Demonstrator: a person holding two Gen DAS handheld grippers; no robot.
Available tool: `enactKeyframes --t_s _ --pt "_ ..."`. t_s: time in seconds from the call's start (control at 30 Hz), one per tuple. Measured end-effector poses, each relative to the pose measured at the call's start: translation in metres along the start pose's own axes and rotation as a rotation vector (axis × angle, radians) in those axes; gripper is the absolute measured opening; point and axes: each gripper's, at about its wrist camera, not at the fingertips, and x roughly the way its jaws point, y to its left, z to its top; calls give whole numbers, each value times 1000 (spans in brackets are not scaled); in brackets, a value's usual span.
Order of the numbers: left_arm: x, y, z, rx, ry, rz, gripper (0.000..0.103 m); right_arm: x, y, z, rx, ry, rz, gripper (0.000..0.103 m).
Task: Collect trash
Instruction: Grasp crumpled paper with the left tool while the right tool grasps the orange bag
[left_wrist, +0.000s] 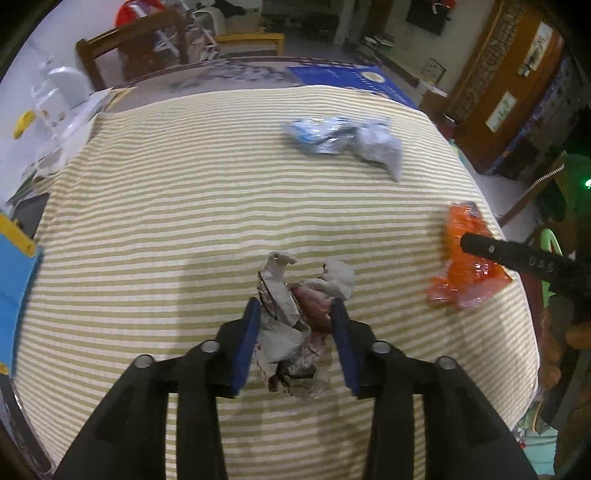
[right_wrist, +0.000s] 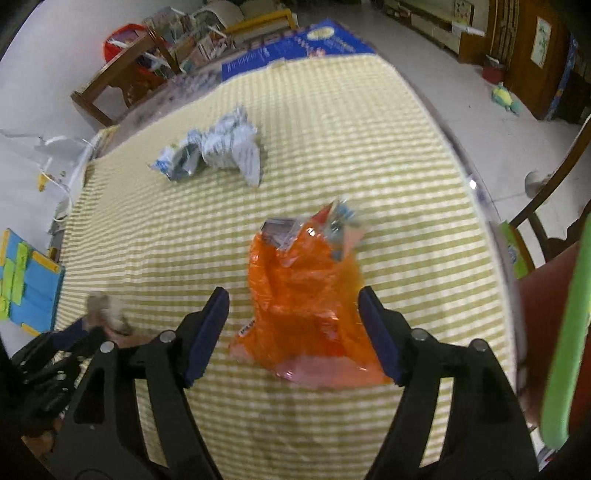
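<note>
The right gripper (right_wrist: 293, 299) is hovering with its jaws spread wide on either side of an orange bag (right_wrist: 303, 310) that is lying on the striped cloth (right_wrist: 369, 147) at frame center. A crumpled white wrapper (right_wrist: 218, 149) is sitting in the upper left. The left gripper (right_wrist: 74, 332) is showing at lower left, blurred, against a grey wad (right_wrist: 107, 312).

Striped tablecloth (left_wrist: 184, 184) — wooden chair (left_wrist: 136, 48), pale tiled floor (right_wrist: 461, 85) beyond

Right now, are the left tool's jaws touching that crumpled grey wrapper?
Touching. In the left wrist view the crumpled wrapper fills the space in the left gripper, with both blue pads pressed against its sides.
</note>
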Motion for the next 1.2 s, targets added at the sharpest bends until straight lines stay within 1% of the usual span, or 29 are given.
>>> enactKeyframes --t_s 0.03,0.07,0.1,0.13,0.17,0.23,0.27,0.33,0.43,0.53,0.63,0.67,0.7,0.73,0.8,0.87,1.03,1.2 --pt "0 4 0 -3 -2 2 45 3 3 -1 4 -1 -2 70" --pt "1 9 2 -3 -5 4 51 4 5 -2 6 0 -4 70" --pt "1 12 3 -2 -6 3 57 5 7 -3 3 2 -13 67" --pt "3 14 4 0 -6 1 60 6 9 -3 0 -1 -21 59" --pt "6 16 5 7 -2 -2 63 4 12 -3 -5 -13 -34 56" --pt "10 16 5 24 3 -1 68 1 15 -3 -1 -20 -31 51" --pt "14 15 7 36 9 3 72 -2 16 -4 4 -30 -31 50" --pt "21 16 8 47 33 2 72 -10 20 -6 6 -52 -35 50" --pt "20 22 9 44 26 2 72 -20 24 -8 14 -75 -30 49" --pt "24 26 10 42 37 -13 72 -34 27 -12 27 -105 -19 50" --pt "26 26 8 30 53 -40 69 -45 33 -13 18 -127 -12 50" --pt "26 27 7 18 56 -51 60 -51 37 -14 8 -140 -10 50" --pt "26 28 6 13 56 -47 46 -57 41 -15 -2 -155 -7 50" --pt "25 28 5 12 54 -42 42 -62 44 -15 -13 -167 -3 50" --pt "19 29 6 -2 42 -56 35 -70 51 -15 -29 -186 3 50" --pt "11 26 9 -3 18 -60 33 -79 56 -15 -41 -206 12 50" --pt "-16 9 19 28 -70 -51 33 -101 66 -16 -72 -266 12 50" --pt "-42 -10 36 53 -140 -69 33 -123 65 -20 -76 -325 8 50"
